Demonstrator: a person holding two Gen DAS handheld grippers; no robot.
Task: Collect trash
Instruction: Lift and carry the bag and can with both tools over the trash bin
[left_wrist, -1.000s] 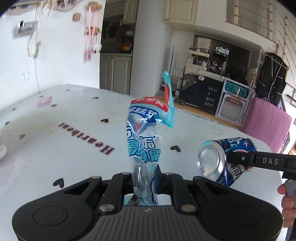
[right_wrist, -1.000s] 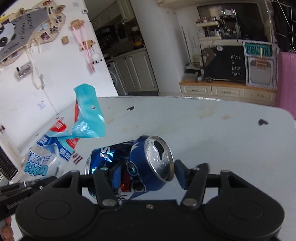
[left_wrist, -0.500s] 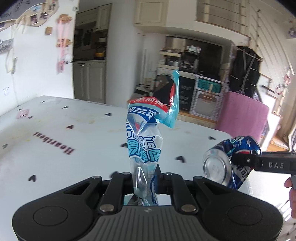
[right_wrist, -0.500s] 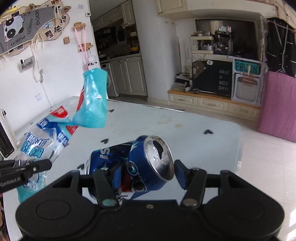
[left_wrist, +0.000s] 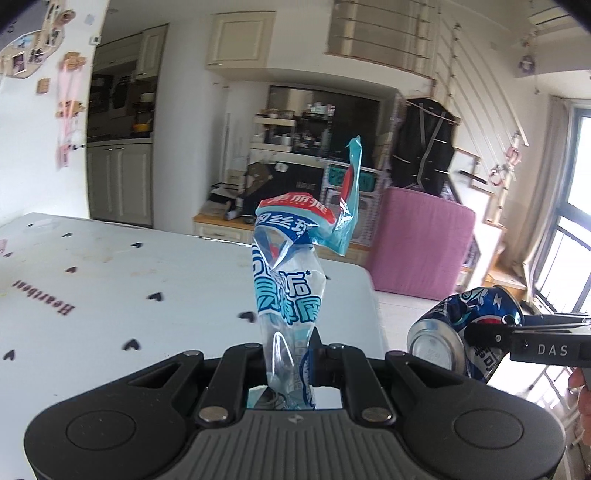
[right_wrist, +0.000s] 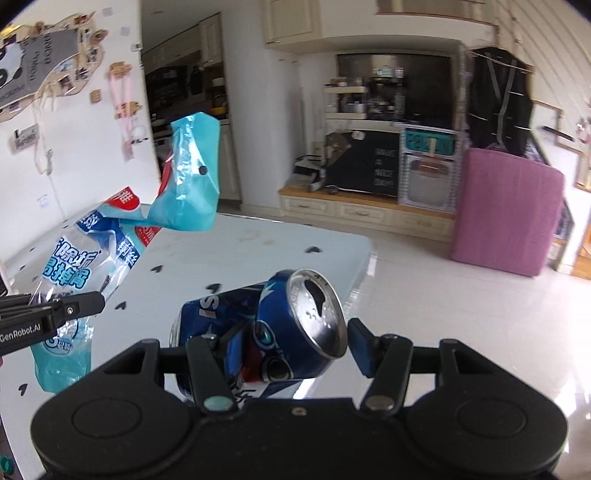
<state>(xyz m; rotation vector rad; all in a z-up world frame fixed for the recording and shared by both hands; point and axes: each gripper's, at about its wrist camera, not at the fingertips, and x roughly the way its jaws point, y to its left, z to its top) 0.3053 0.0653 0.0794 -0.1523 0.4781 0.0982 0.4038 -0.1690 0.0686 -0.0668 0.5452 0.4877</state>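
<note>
We hold a piece of trash in each pair of tongs. The left tongs are pinched nearly shut on the lower end of a crumpled plastic wrapper, which stands up tall between and above the tips. The right tongs sit at a middling width, clamped across the body of a dented blue can that lies on its side, its open top turned toward the right tip.

The wrapper seems to us the weaker hold: it is thin and slick, gripped only at its bottom, and its loose top could catch air or flop over and drag it free. The can is dented and sits tilted, so it could twist or slide out endways if we tip those tongs down. Any liquid left inside could spill through the opening.

Below and to the left of both tongs lies the white table with small hearts; the bare floor spreads ahead and to the right. Farther ahead stands a pink box beside a low cabinet. We see no bin, so the drop place is unknown. Nothing stands close ahead of either pair.
</note>
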